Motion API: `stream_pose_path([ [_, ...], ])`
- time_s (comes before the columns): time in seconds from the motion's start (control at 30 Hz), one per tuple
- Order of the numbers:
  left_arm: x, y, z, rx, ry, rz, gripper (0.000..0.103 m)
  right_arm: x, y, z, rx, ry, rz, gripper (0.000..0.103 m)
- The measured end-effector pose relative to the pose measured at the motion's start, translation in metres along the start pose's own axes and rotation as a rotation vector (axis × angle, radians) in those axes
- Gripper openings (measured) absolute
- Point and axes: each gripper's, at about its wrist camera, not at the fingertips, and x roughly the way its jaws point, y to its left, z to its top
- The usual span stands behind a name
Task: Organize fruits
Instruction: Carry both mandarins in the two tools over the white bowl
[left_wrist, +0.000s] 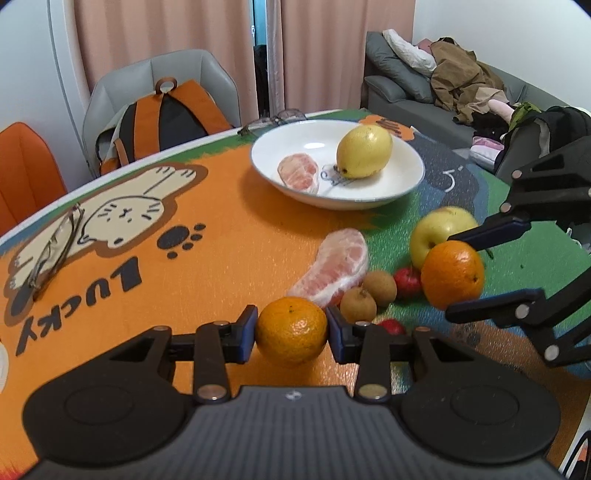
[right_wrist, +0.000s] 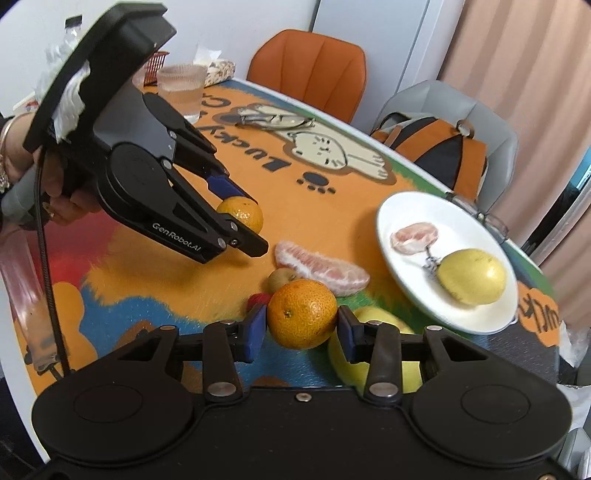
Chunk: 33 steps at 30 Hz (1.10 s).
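My left gripper (left_wrist: 291, 332) is shut on a small orange (left_wrist: 291, 330), its blue pads pressing both sides; the same orange (right_wrist: 242, 216) shows in the right wrist view. My right gripper (right_wrist: 301, 328) is shut on a second orange (right_wrist: 302, 314), held just above the table; from the left wrist view that orange (left_wrist: 452, 275) sits between the right fingers. A white bowl (left_wrist: 399, 184) holds a lemon (left_wrist: 364, 151) and a peeled pomelo piece (left_wrist: 299, 173). On the mat lie a larger pomelo segment (left_wrist: 336, 267), a yellow apple (left_wrist: 441, 230), two brown longans (left_wrist: 358, 304) and small red fruits (left_wrist: 406, 282).
A colourful cat-print mat (left_wrist: 184, 266) covers the round table. Glasses (left_wrist: 55, 247) lie at its left, another pair (left_wrist: 273, 120) behind the bowl. A glass of water (right_wrist: 183, 88) stands far back. An orange chair (right_wrist: 310, 62) and a grey chair with a backpack (left_wrist: 166, 114) stand behind the table.
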Motion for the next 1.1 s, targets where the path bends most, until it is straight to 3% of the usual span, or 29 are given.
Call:
stream_pose_path([
  [0.37,-0.008,-0.001,0.026,0.016,-0.045,0.010,0.038,-0.021,-0.031,0.015,0.033,-0.065,-0.068,0.039],
  [1.1,0.025,-0.004,0.074,0.019,-0.061,-0.036,0.038,0.001,-0.103,0.004,0.227,-0.062,-0.111,0.039],
])
